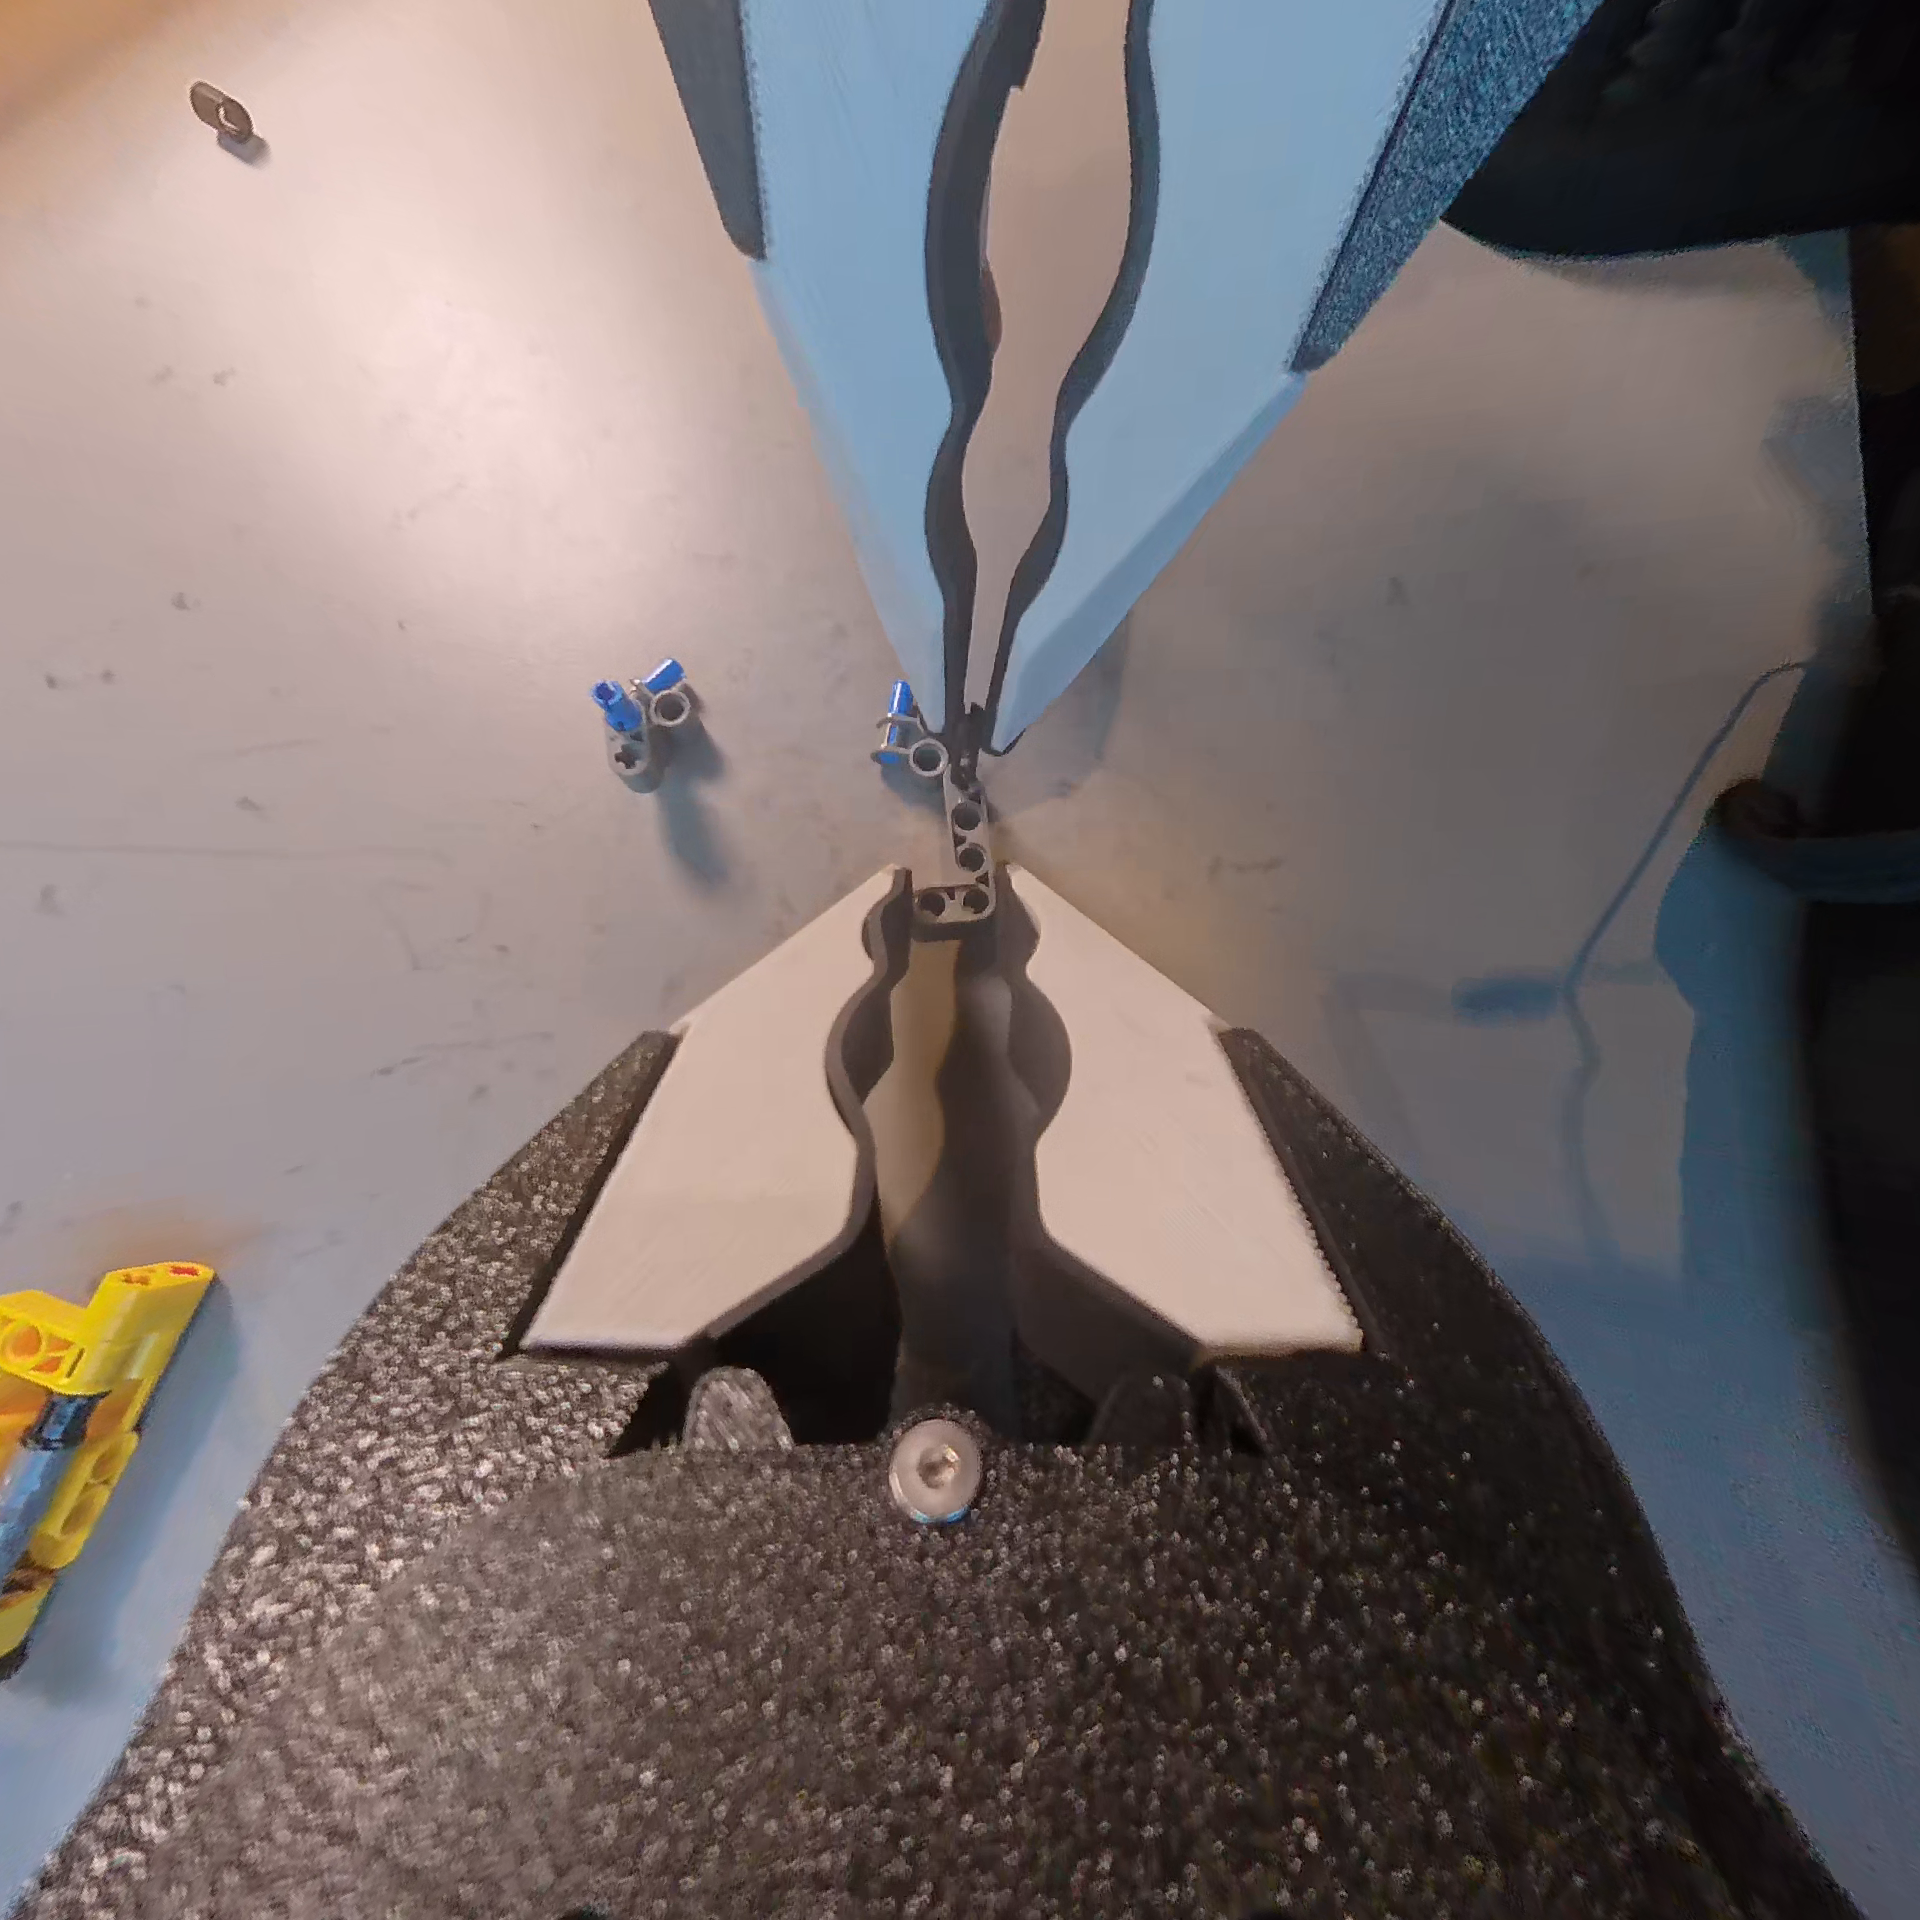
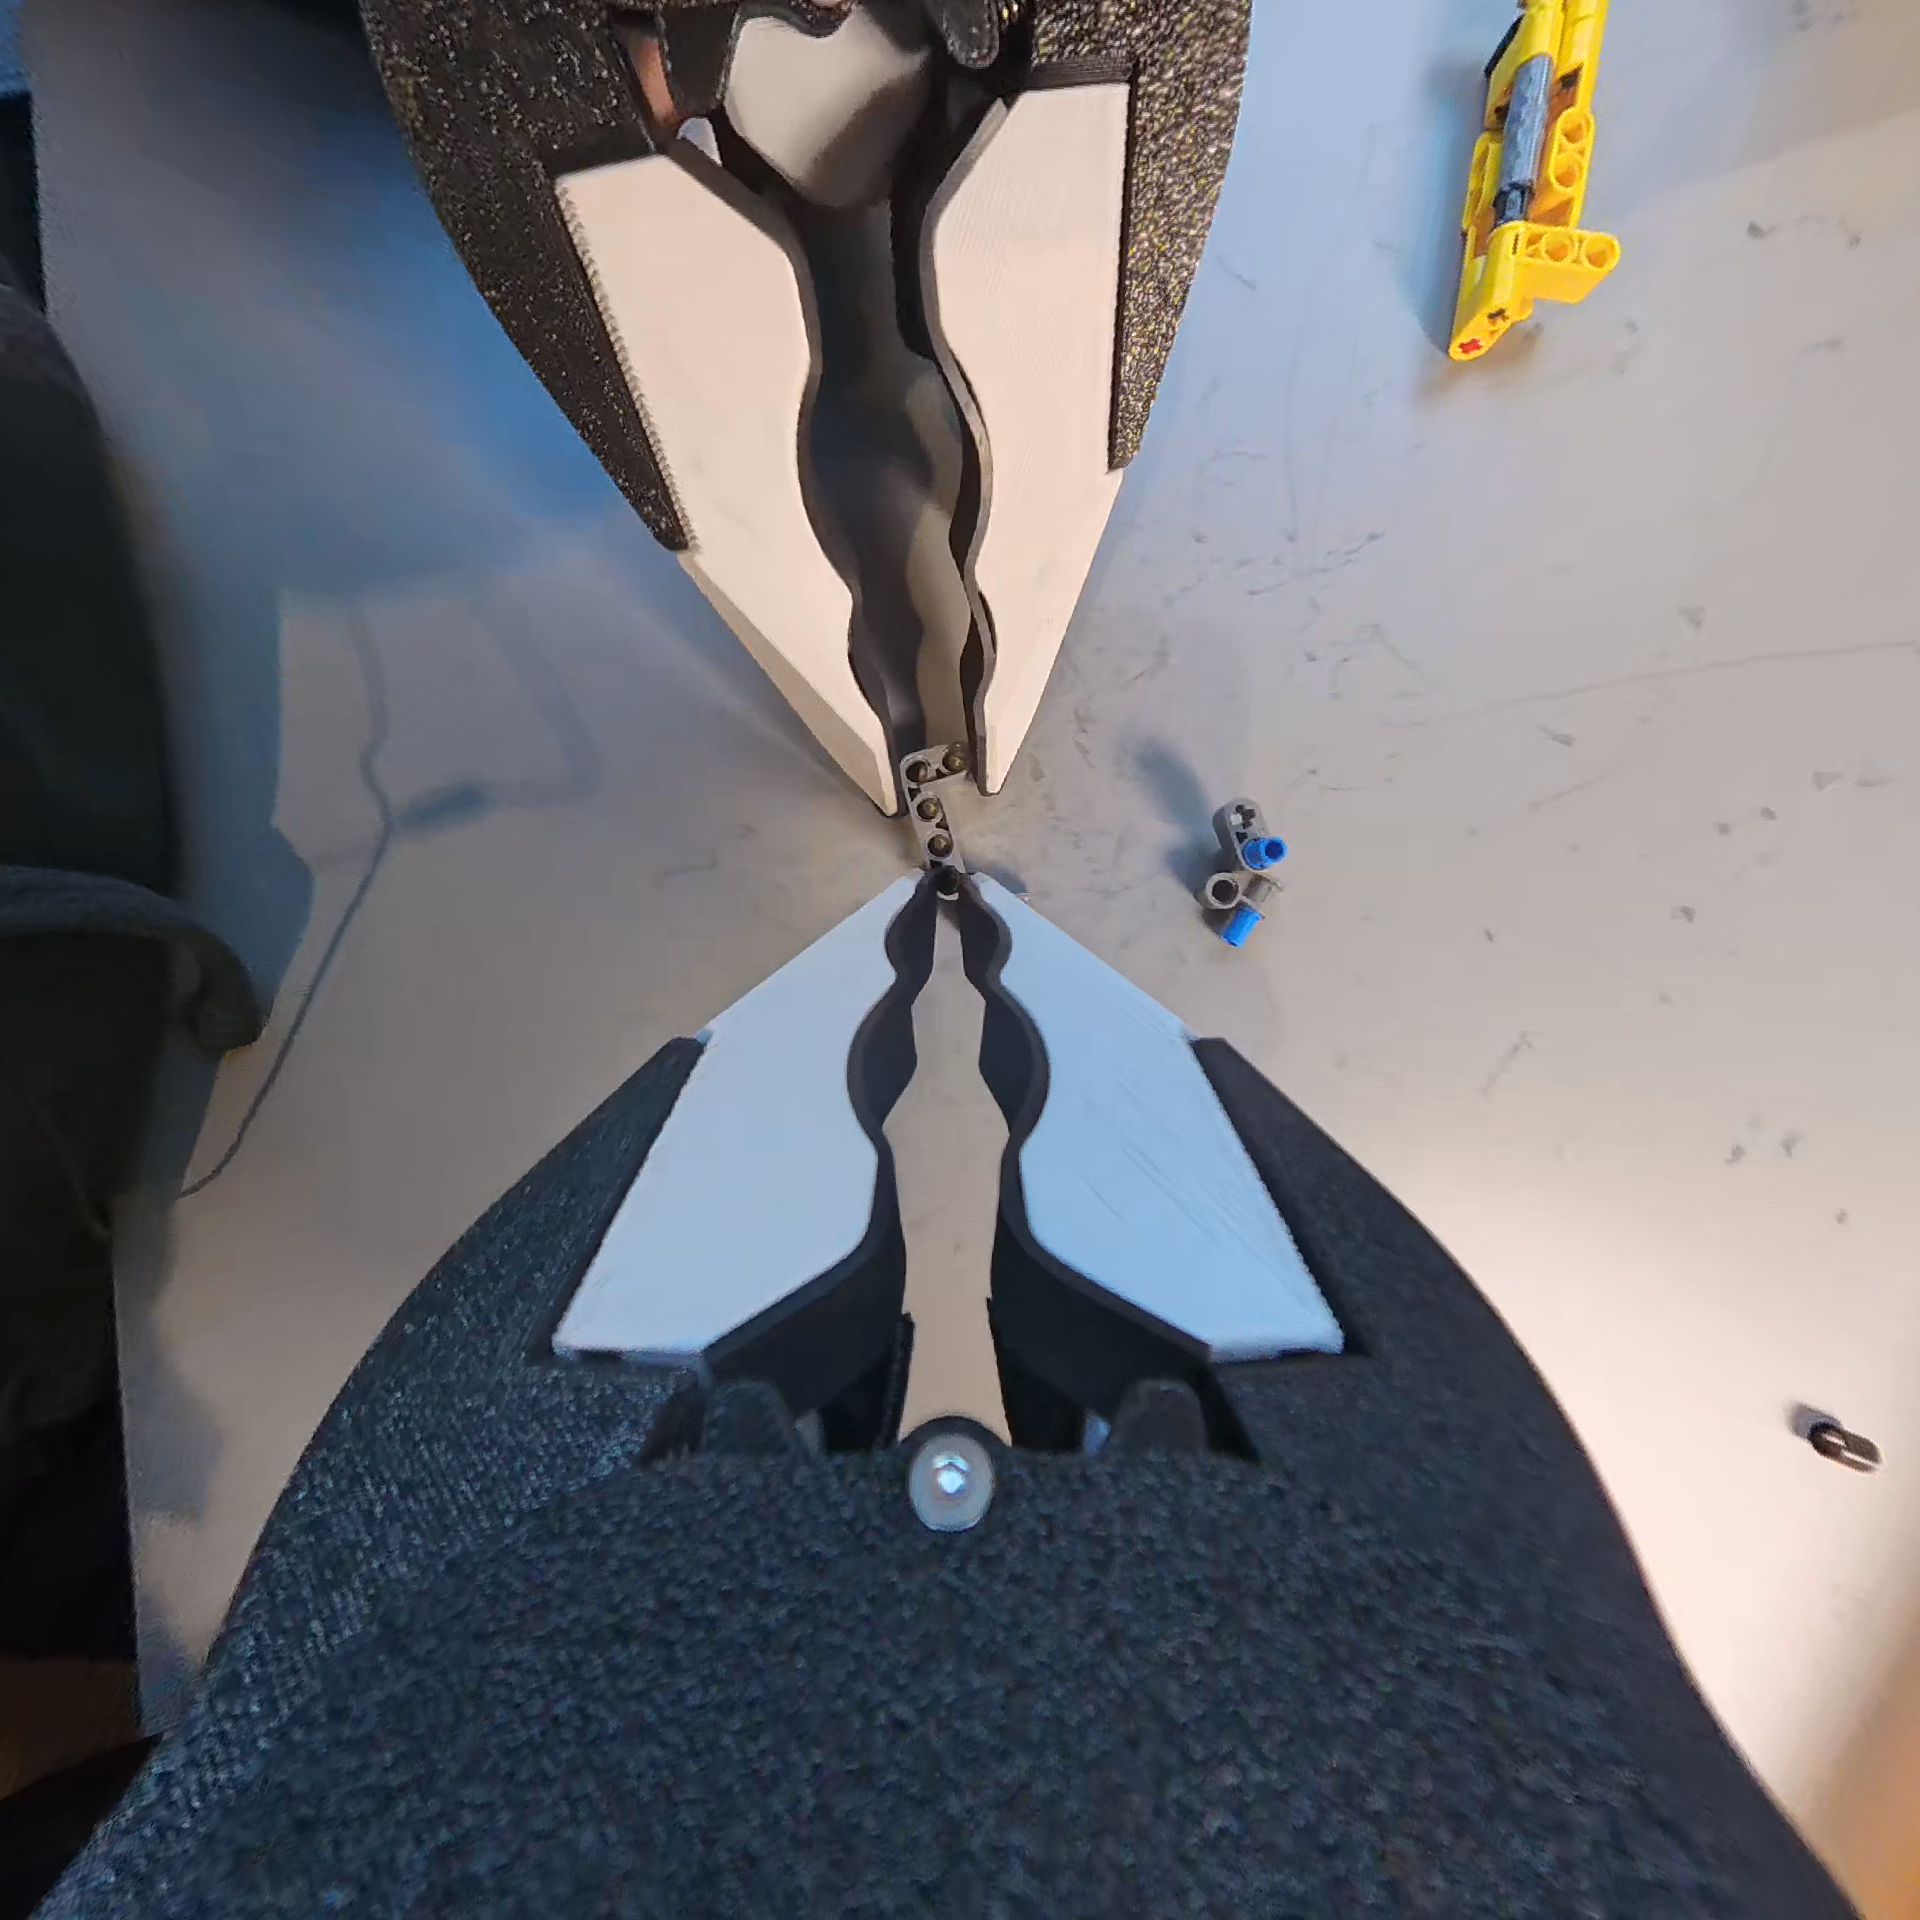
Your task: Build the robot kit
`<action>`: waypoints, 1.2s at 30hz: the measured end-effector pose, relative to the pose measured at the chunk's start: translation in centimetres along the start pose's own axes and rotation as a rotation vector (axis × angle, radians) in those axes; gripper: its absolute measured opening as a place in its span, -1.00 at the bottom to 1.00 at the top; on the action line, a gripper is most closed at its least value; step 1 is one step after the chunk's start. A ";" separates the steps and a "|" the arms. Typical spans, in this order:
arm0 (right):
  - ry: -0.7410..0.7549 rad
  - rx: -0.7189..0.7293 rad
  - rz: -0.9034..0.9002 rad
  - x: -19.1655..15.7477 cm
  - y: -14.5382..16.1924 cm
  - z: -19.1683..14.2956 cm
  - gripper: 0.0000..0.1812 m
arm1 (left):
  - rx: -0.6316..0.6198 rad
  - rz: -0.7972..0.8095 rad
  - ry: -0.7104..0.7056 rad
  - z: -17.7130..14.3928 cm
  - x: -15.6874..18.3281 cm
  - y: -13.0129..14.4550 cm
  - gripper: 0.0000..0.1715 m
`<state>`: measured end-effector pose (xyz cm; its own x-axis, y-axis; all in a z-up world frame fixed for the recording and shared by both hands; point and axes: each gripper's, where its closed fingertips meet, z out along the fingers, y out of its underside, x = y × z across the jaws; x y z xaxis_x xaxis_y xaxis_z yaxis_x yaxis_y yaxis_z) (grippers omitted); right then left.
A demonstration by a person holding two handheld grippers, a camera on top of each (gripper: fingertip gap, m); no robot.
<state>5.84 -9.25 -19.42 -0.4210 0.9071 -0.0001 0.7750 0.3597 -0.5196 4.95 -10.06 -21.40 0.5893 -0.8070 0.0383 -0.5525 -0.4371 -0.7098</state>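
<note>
A grey L-shaped beam [image 1: 961, 852] with a row of round holes is held above the table [image 1: 416, 468] between the two grippers, which meet tip to tip. The left gripper [image 1: 956, 902] is closed almost fully, its fingertips [image 1: 891, 883] clamping the short foot of the beam; a narrow gap the width of that foot remains between the jaws. The right gripper [image 2: 943, 883] is closed to a slit and pinches the far end of the beam's long arm at its very tips. In the right wrist view the beam [image 2: 932, 805] runs straight from one gripper's tips to the other's, with the left gripper [image 2: 935, 769] opposite. In the left wrist view the right gripper [image 1: 971, 727] comes in from above, and a grey connector with a blue pin [image 1: 902, 732] sits at the beam's far end, just beside those tips; whether it is joined to the beam cannot be told. On the table near the grippers lies a loose cluster [image 1: 644, 727] of grey connectors with blue pins, seen also in the right wrist view [image 2: 1244, 868]. Well apart lie a yellow assembly [image 2: 1527, 177] of holed beams around a grey shaft, and a small dark link [image 2: 1837, 1444] on its own. The tabletop is pale, scuffed and marked.
</note>
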 end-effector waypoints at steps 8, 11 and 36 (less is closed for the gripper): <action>0.039 -0.045 0.038 0.1 -0.3 0.3 -0.96 | 0.005 -0.033 -0.019 0.0 -0.1 0.0 -0.83; 0.039 -0.031 0.068 0.1 -0.2 0.2 -0.96 | 0.003 -0.040 -0.026 0.0 -0.1 0.0 -0.83; 0.051 0.036 0.153 0.1 0.3 0.9 -0.96 | 0.021 0.069 -0.053 0.1 0.1 0.0 -0.82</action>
<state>5.58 -9.22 -20.28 -0.2739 0.9610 -0.0384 0.8105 0.2092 -0.5472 5.06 -10.10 -21.48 0.5808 -0.8126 -0.0482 -0.5808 -0.3723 -0.7239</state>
